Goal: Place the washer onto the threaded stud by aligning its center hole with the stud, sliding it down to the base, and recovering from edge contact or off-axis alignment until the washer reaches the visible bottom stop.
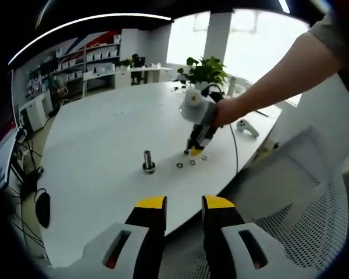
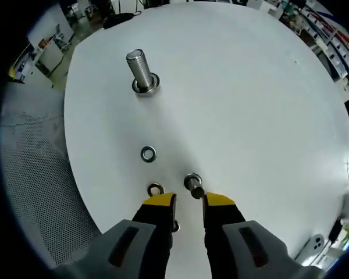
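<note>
My right gripper (image 2: pixel 189 200), jaws narrowly apart and holding nothing, hovers at a washer (image 2: pixel 192 181) lying flat just ahead; upright stud (image 2: pixel 141 70) stands farther forward-left, left gripper (image 1: pixel 183 203) parted, well back.

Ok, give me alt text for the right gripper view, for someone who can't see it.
The right gripper hovers low over a white table, jaws slightly apart around no washer, with three washers lying just ahead of its yellow tips. Farther ahead, an upright threaded stud stands on its base.
</note>
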Tool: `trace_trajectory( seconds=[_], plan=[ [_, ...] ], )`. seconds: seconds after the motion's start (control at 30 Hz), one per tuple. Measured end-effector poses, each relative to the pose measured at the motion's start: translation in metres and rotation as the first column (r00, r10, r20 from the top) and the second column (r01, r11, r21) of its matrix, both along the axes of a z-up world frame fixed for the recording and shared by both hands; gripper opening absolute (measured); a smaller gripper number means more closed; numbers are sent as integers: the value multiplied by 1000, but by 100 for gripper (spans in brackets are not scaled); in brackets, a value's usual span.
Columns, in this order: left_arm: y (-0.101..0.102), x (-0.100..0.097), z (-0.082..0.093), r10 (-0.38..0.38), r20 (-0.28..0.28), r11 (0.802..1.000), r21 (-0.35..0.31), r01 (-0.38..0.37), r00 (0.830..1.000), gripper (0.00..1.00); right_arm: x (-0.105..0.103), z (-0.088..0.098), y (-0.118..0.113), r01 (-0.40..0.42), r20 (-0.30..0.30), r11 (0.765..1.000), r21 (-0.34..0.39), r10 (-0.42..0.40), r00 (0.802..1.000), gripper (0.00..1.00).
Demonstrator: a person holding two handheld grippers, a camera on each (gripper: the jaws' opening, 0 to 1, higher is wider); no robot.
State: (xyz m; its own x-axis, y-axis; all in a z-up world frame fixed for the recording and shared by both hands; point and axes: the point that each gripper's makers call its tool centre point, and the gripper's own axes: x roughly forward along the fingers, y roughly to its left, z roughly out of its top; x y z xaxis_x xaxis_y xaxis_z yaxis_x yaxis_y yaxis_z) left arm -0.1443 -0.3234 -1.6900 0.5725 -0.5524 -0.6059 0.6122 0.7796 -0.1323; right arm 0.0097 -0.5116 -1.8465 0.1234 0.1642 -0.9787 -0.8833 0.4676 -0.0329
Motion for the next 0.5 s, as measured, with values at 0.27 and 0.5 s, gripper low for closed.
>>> trace_trajectory(
  seconds=[0.27, 0.5],
  plan=[
    [0, 0, 0, -2, 3, 1000, -3, 2, 1000, 22, -20, -4, -12, -4, -16, 1000, -5, 4, 1000, 22],
    [0, 0, 1, 1, 7, 1000, -5, -1, 1000, 22, -29, -7, -15, -9, -17, 1000, 0, 9, 1000, 23]
  ],
)
